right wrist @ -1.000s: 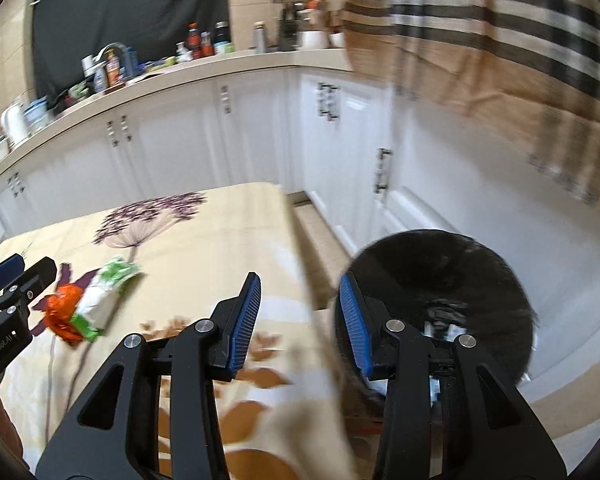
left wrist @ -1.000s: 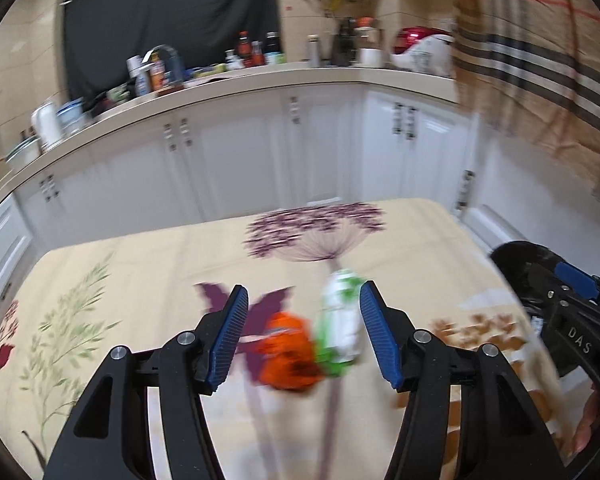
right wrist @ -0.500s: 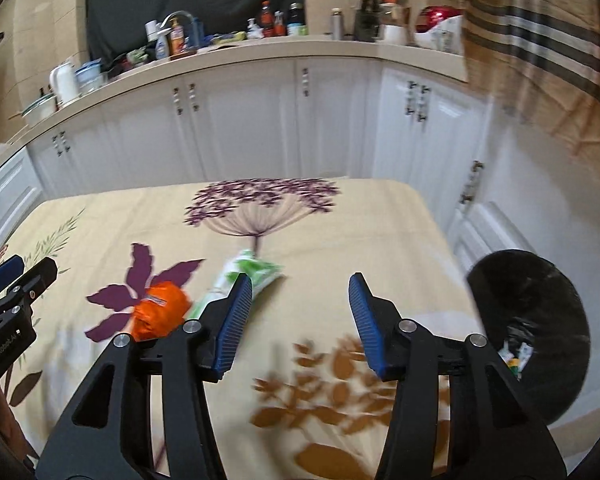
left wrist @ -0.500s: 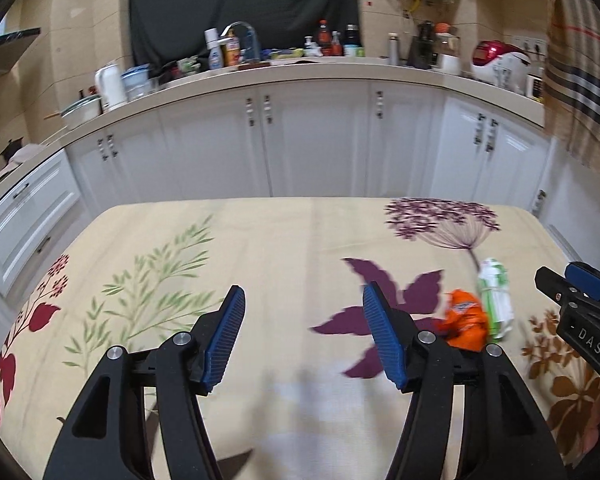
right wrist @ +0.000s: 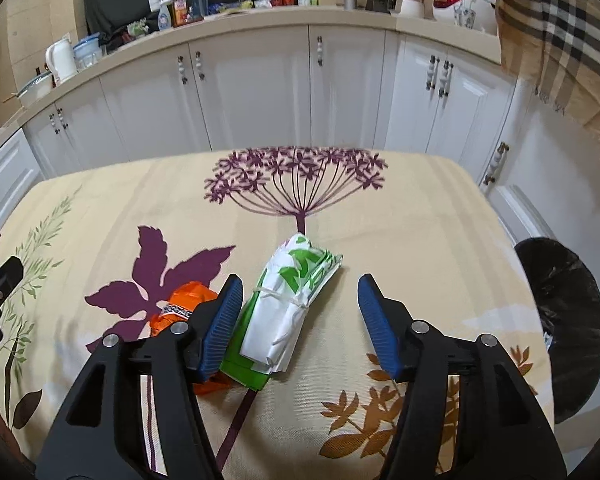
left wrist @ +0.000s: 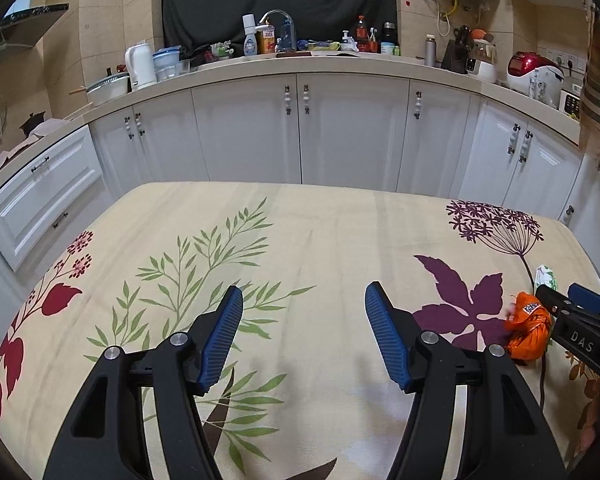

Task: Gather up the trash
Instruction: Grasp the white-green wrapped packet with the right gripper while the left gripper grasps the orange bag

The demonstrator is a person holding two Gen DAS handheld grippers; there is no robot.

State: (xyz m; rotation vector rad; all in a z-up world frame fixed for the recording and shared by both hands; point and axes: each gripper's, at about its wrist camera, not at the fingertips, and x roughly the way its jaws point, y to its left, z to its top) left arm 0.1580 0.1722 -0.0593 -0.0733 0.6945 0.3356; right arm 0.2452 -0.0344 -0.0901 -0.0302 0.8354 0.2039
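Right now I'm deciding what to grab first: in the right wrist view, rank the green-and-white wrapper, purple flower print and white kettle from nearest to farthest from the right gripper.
1. Green-and-white wrapper: between the right gripper's open fingers.
2. Purple flower print: ahead, mid-tablecloth.
3. White kettle: far left, on the counter.

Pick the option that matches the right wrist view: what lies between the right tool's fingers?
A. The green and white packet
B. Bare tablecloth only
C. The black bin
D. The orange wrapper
A: the green and white packet lies on the tablecloth between the open fingers of the right tool, not yet pinched, while the orange wrapper sits outside the left-hand finger.
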